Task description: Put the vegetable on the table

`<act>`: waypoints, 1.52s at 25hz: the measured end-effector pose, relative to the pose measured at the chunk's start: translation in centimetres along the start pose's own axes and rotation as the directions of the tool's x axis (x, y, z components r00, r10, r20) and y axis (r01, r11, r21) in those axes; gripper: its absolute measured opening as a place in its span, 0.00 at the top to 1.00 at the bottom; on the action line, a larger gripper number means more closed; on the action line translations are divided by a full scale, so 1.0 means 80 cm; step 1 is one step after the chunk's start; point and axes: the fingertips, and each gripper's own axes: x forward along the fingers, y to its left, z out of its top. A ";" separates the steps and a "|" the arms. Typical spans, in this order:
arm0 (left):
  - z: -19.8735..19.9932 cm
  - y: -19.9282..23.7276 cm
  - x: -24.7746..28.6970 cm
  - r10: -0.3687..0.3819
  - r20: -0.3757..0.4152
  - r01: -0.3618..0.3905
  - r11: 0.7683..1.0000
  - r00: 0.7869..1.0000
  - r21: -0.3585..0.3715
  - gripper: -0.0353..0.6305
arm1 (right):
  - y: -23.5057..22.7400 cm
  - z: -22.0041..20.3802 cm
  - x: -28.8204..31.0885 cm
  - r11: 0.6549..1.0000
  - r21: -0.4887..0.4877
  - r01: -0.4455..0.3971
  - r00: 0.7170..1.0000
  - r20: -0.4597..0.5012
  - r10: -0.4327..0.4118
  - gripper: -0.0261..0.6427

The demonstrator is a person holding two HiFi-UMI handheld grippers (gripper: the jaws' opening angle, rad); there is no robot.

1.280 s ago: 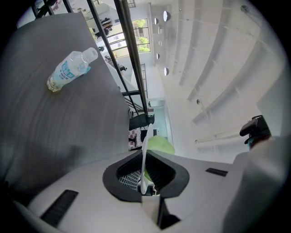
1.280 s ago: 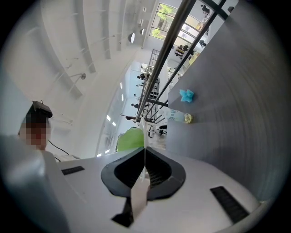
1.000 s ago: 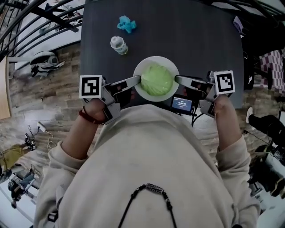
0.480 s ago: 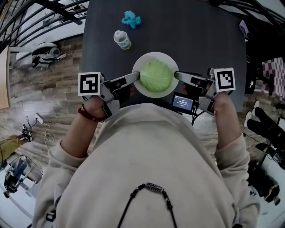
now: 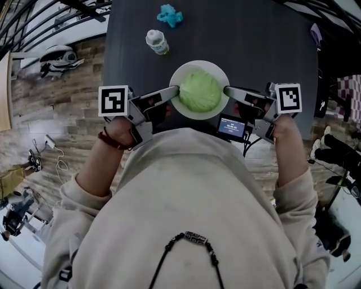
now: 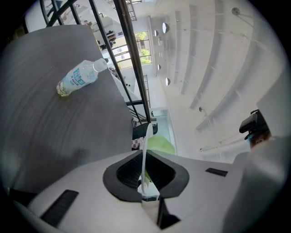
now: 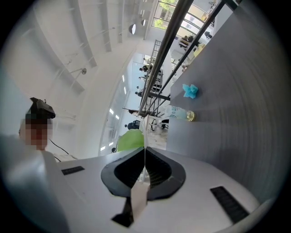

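A green cabbage (image 5: 199, 92) lies on a white plate (image 5: 181, 73) at the near edge of the dark table (image 5: 254, 45). My left gripper (image 5: 175, 90) is shut on the plate's left rim, and my right gripper (image 5: 227, 90) is shut on its right rim. In the left gripper view the rim (image 6: 146, 150) runs edge-on between the jaws of the left gripper (image 6: 144, 182), with the cabbage (image 6: 160, 146) behind it. The right gripper view shows the same: the rim (image 7: 145, 132) pinched in the right gripper (image 7: 144, 170), the cabbage (image 7: 129, 139) to its left. Whether the plate rests on the table I cannot tell.
A small plastic bottle (image 5: 157, 42) lies on its side on the table beyond the plate, and a light-blue toy (image 5: 170, 16) sits farther back. Wood floor lies to the left of the table. Metal railings stand at the far left.
Both grippers keep their hold on the plate. The plate, the bottle and the toy have all shifted slightly up in the head view together.
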 end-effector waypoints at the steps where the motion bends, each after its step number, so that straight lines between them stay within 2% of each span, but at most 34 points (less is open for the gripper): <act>1: 0.000 0.003 -0.001 0.002 0.002 -0.002 1.000 1.000 -0.004 0.91 | -0.002 0.000 0.002 1.000 0.003 0.002 1.000 -0.001 -0.002 0.92; 14: 0.001 0.030 0.002 -0.001 0.021 0.002 0.999 1.000 -0.049 0.91 | -0.027 -0.001 0.009 1.000 0.027 0.010 1.000 -0.009 -0.010 0.92; 22: 0.009 0.050 0.016 0.011 -0.017 -0.012 0.999 1.000 -0.034 0.91 | -0.049 0.005 0.005 0.999 0.045 0.016 1.000 -0.003 -0.015 0.92; 31: 0.022 0.058 0.027 -0.021 -0.052 0.022 1.000 0.998 0.018 0.91 | -0.067 0.013 0.006 0.999 0.052 0.012 1.000 0.022 -0.013 0.92; 38: 0.026 0.071 0.036 -0.016 -0.058 0.017 1.000 0.998 0.008 0.91 | -0.083 0.017 0.003 0.998 0.062 0.007 0.999 0.035 -0.009 0.92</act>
